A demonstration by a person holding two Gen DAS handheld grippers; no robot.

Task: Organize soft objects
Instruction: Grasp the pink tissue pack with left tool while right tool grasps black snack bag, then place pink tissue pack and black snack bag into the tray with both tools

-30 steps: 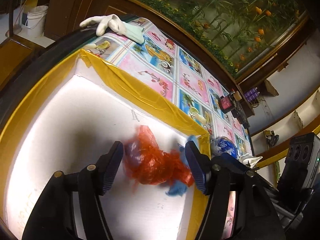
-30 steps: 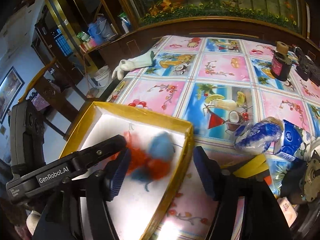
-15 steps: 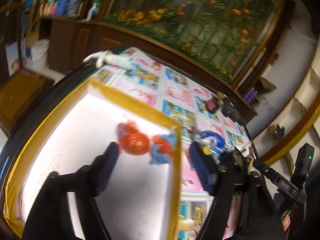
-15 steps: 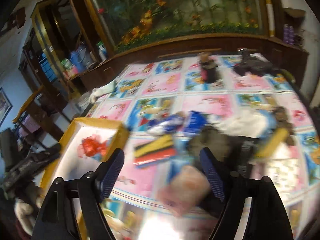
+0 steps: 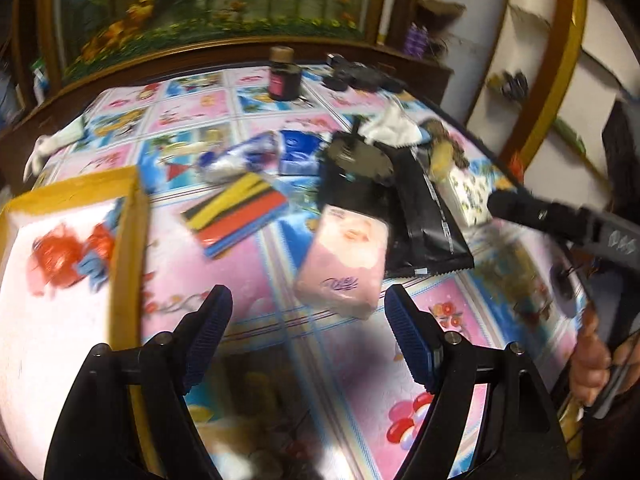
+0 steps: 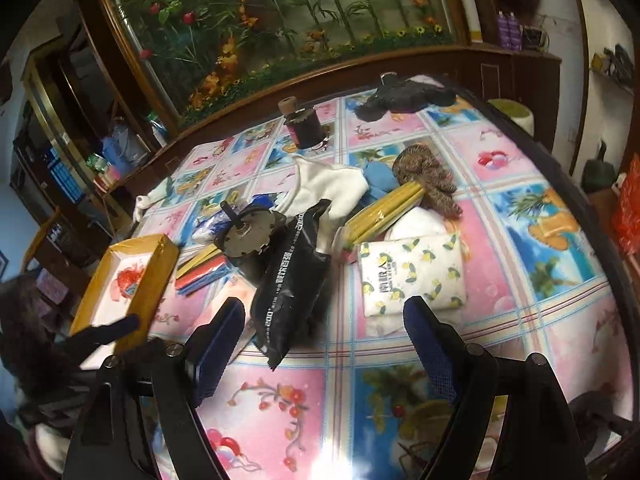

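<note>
2 crumpled soft bags, red (image 5: 60, 258) and blue (image 5: 94, 268), lie inside the yellow-rimmed white box (image 5: 128, 240) at the left edge of the surface (image 5: 248, 280). Beside the box: striped packet (image 5: 236, 216), pink tissue pack (image 5: 344, 264), black pouch (image 6: 292, 276), lemon-print tissue pack (image 6: 412, 276), white cloth (image 6: 328, 184), brown furry item (image 6: 428, 176). Left hand-held gripper (image 5: 306, 336) stands wide apart, nothing between its pads, pink pack just ahead. Right hand-held gripper (image 6: 324, 344) likewise wide and empty, black pouch and lemon pack ahead. Both jaws have just been opening.
</note>
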